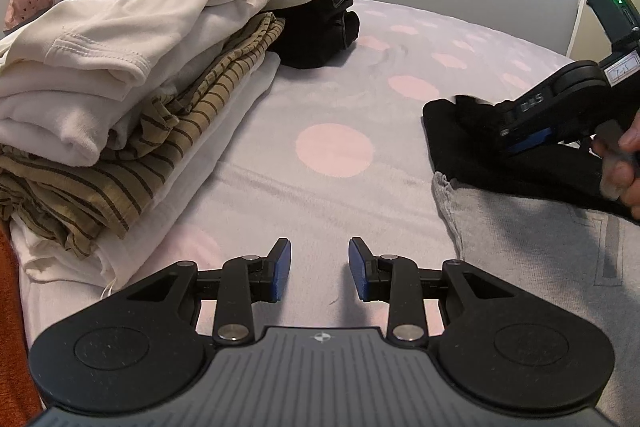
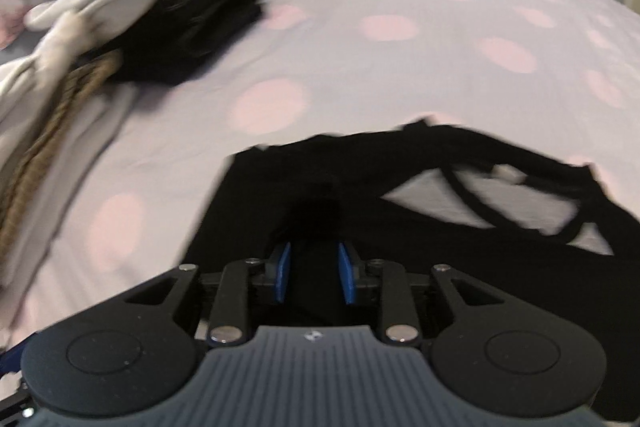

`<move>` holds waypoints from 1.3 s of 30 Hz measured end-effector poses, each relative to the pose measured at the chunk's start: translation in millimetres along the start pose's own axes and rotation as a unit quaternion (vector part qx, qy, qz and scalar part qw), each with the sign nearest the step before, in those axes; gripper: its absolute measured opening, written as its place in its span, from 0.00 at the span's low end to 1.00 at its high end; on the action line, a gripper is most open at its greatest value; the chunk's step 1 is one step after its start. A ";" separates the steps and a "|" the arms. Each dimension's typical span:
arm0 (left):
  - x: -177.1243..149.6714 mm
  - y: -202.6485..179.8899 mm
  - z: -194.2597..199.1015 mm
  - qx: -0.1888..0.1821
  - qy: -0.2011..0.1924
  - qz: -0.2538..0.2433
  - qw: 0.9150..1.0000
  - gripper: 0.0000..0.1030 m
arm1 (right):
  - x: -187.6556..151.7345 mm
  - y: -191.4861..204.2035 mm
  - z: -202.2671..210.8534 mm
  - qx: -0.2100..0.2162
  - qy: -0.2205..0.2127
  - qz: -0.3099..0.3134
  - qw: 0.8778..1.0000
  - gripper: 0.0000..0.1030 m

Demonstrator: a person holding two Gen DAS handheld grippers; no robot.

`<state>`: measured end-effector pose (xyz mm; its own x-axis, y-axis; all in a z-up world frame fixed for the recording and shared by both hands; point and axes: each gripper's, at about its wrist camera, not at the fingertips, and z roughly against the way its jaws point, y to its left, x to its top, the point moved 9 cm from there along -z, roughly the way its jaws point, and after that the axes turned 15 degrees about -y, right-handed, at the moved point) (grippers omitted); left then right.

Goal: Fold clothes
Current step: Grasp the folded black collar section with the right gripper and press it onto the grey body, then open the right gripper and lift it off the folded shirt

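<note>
Black garment point(image 2: 400, 227) bunches between the right gripper point(image 2: 314, 273)'s narrowed fingers on a spotted bedspread point(image 1: 328, 99); the left gripper point(image 1: 320, 269) hovers partly open, empty, beside folded piles point(image 1: 120, 67).

Matt black cloth garment point(image 2: 400, 227)

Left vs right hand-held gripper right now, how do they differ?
The left hand-held gripper has nothing between its blue pads, only bare spotted bedsheet beneath; the right hand-held gripper has black fabric of the black garment between its pads. The left view is sharp, the right view motion-blurred. Whether the right one is actually pinching the cloth I cannot tell. Both point down at the bed.
</note>
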<state>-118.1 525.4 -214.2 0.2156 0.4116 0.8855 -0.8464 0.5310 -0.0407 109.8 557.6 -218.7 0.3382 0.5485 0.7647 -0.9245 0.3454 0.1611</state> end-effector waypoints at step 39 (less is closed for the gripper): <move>5.0 -112.0 153.4 -0.178 -0.118 -0.123 0.969 0.55 | -162.1 -32.2 307.7 -0.095 -0.106 -0.002 0.990 0.58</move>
<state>-97.0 354.3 -134.2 0.2367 0.0809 0.9682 -0.5530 0.8306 0.0658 30.7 223.3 -155.9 0.2795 0.3812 0.8812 -0.8664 0.4956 0.0604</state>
